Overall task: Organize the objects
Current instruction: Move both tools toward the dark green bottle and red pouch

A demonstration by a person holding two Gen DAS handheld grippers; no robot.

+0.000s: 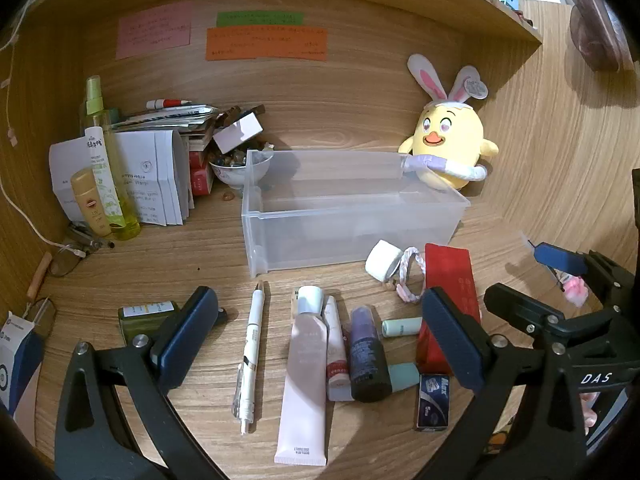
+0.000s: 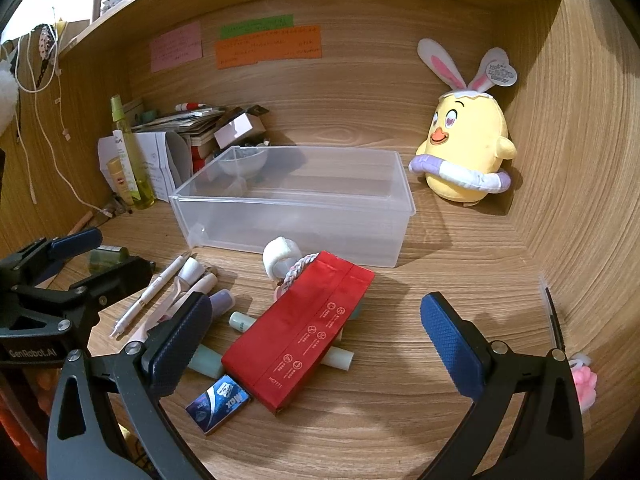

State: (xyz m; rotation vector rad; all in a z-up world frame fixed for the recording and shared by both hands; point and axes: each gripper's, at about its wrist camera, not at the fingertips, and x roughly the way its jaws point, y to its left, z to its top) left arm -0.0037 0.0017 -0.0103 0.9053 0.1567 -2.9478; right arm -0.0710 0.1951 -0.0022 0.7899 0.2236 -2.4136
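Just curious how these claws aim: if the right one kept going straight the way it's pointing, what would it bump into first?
Probably the red packet: it lies on the desk between the open right gripper fingers, nearer than the clear bin. Depth is hard to judge.

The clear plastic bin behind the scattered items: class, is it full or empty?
Empty. The clear plastic bin shows only its bare floor through its walls; the pen and red packet lie outside, in front.

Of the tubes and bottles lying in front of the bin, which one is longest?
The pale pink tube with the white cap, beside the white pen; it reaches nearer the camera than the others.
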